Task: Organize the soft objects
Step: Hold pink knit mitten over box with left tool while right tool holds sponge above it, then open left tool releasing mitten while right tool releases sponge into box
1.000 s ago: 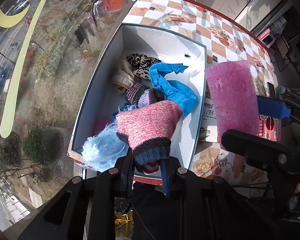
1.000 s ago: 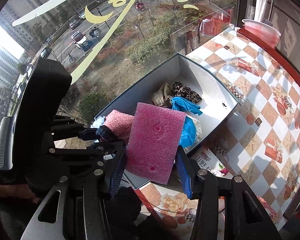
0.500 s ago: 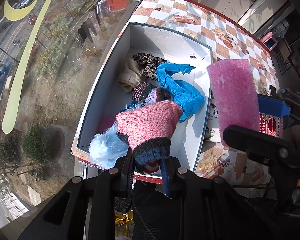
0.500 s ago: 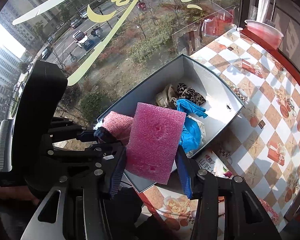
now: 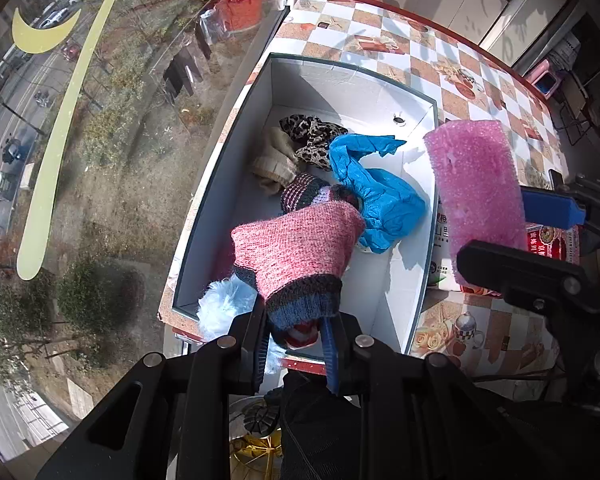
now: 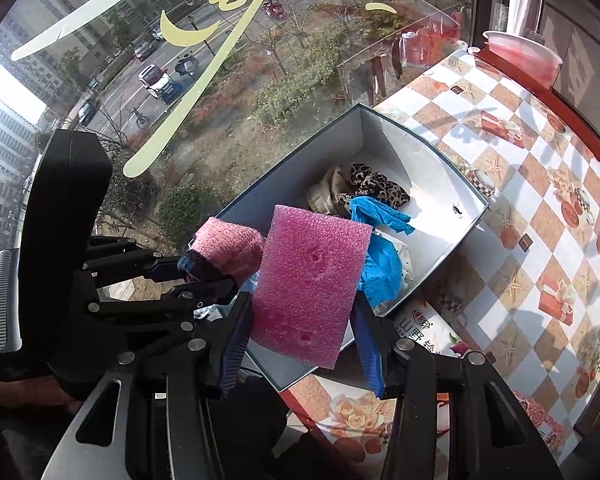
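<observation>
left gripper (image 5: pixel 296 344): clamped on pink knit sock (image 5: pixel 296 252), held over box (image 5: pixel 352 92) | right gripper (image 6: pixel 300 336): clamped on pink foam pad (image 6: pixel 312 280) above box edge | advice: both are best lowered into open floor space before release

Light: bright daylight pouring in through the window (image 6: pixel 220 80).
Shadows: hard-edged ones cast across the white box (image 5: pixel 340 92) floor and the checkered tablecloth (image 6: pixel 520 184).
Glare: sky and towers at the far left of the right wrist view wash out white.
Distortion: strong fisheye bend, with dark rounded corners.
Focus: centre crisp; the black gripper frames close to the lens look soft.
</observation>
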{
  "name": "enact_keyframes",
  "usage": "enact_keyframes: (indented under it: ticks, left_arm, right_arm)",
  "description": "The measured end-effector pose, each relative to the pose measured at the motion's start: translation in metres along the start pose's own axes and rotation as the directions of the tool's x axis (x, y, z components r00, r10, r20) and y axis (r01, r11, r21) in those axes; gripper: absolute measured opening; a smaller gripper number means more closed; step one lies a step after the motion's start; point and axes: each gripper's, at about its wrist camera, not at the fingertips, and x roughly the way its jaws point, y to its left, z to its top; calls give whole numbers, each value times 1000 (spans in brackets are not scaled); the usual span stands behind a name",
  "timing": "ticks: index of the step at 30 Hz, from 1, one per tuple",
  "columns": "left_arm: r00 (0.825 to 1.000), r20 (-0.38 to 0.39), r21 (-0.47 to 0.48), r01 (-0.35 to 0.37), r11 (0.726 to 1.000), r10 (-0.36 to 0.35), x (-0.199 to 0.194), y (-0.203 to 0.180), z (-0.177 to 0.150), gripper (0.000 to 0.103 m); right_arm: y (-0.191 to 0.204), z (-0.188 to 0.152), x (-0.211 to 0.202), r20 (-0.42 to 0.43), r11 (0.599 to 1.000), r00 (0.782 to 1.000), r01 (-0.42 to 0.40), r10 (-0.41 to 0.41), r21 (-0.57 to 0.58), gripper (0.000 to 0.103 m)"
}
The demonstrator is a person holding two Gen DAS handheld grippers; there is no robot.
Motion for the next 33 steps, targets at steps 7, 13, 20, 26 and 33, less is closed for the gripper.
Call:
enact_keyframes:
  ticks: [7,13,20,26,33]
  left_arm:
    - [999,37,45,-40,998,38,-2,-2,6,25]
    - [1000,26,52,-11,999,9,3,-1,9,25]
    - [999,28,46,17,999,-18,4,2,12,25]
    - [999,23,47,37,998,-38,5,6,11,26]
    - [998,18,17,66,998,-66,8,16,12,26]
  right_arm:
    - [-3,3,-1,6,1000,1000,18,-18,26,49]
    - [-2,4,1,-6,999,999,32,-32,22,49]
    - [-5,8,0,-8,998,999,54,-54,36,49]
    - [-5,11,3,-12,997,998,57,-56,52,49]
    - [-1,22,5,-18,998,998,55,-55,39,49]
